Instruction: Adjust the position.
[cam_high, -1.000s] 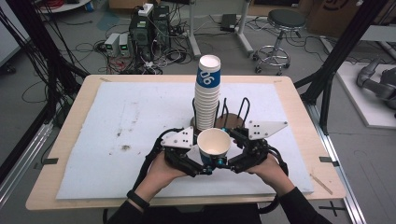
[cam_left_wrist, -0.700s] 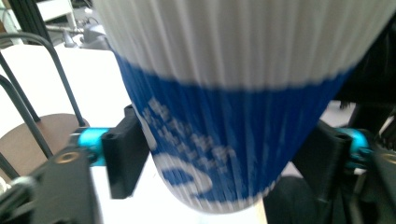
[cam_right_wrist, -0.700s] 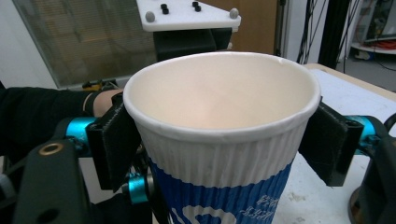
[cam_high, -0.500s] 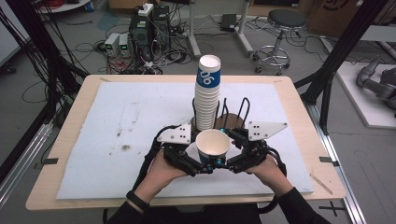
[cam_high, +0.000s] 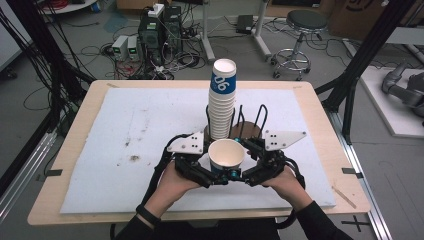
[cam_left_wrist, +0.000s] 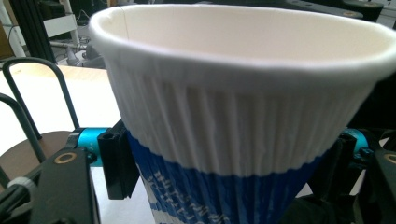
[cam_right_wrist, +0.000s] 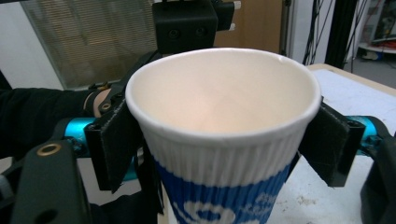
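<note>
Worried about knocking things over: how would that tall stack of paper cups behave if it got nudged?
The cup stack stands tall on a narrow base, so it would probably tip easily. Being ribbed paper, it is likely light and would slide or topple rather than resist.

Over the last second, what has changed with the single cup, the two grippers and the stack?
Little has moved. The left gripper has just been closing again on the single paper cup, its jaws against the cup's blue wall; the right gripper has just been opening a little, the cup between its jaws. Both hands kept their places in front of the cup stack on its wire holder.
</note>
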